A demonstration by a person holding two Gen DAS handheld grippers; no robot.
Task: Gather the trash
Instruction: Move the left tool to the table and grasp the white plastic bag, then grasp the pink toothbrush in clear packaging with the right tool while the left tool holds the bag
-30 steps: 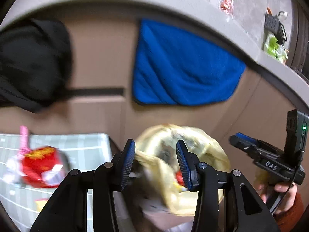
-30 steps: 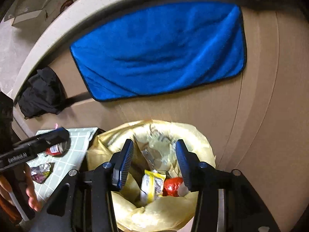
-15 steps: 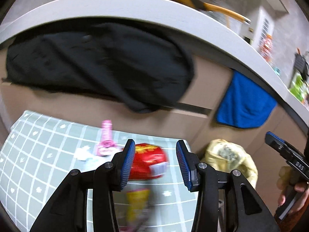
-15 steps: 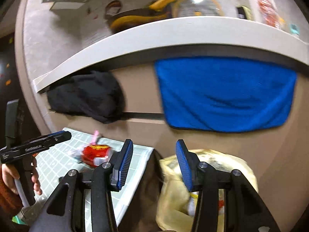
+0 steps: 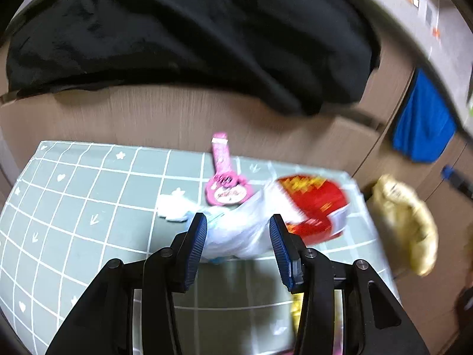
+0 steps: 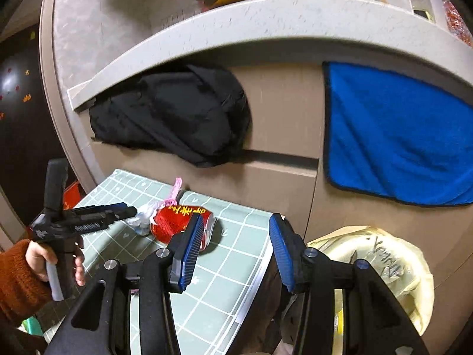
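Red wrapper [image 5: 313,204]: lies on the green grid mat [image 5: 88,195] near its right edge; blurred in the left wrist view, sharper in the right wrist view [image 6: 180,220], where yellow characters show on it and its right end is covered by a gripper finger.
White plastic scrap [image 5: 239,230]: crumpled, touching the red wrapper's left side; it sits between the left gripper's fingers in that view, but contact with the pads cannot be told.
Pink packet [image 5: 223,174]: flat on the mat just behind the white scrap, its narrow end pointing at the cabinet; only its tip shows in the right wrist view.
White paper bit [image 5: 171,210]: beside the pink packet, edges smeared.
Yellow item: a sliver under the left gripper's right finger; not identifiable.
Left gripper [image 5: 238,236]: jaws wide, hovering low over the white scrap; in the right wrist view [image 6: 124,211] its tips reach the scrap, held by a hand [image 6: 44,259] in an orange sleeve.
Right gripper [image 6: 235,242]: jaws wide, nothing between them, above the mat's right edge.
Trash bag [image 6: 384,263]: yellow, open, on the floor right of the mat; its contents are hidden by the gripper body.
Black cloth [image 6: 174,124]: hangs on the cabinet front behind the mat.
Blue towel [image 6: 396,136]: hangs to the right, above the bag, cut off at the frame edge.
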